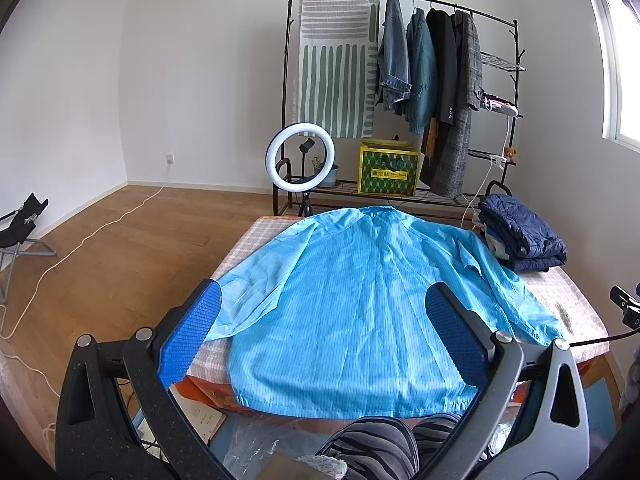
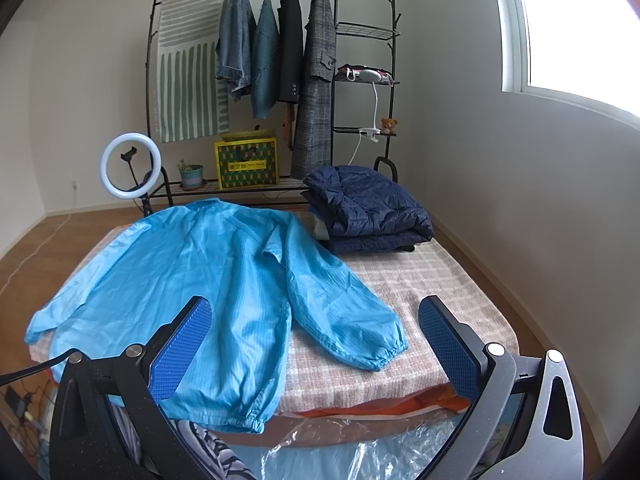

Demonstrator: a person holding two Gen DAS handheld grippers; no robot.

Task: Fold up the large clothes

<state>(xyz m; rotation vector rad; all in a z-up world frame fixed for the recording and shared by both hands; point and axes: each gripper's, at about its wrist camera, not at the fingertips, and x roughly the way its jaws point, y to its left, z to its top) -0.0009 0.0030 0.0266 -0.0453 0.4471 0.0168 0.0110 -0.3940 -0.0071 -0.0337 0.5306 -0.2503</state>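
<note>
Light blue jacket point(image 1: 352, 304) lies spread flat, apparently back up, across centre frame on the checked tabletop point(image 2: 420, 280), sleeves angled outward: laid out this way so the sleeves can be folded in first. Folded navy jacket point(image 2: 368, 208) is stacked at upper right, presumably parked clear of the working area. Left gripper point(image 1: 322, 336) hangs over the hem with fingers wide, empty. Right gripper point(image 2: 316, 348) is likewise spread wide, empty, framing the right cuff point(image 2: 384, 352). Neither appears to touch cloth; height is hard to judge through the fisheye.
</note>
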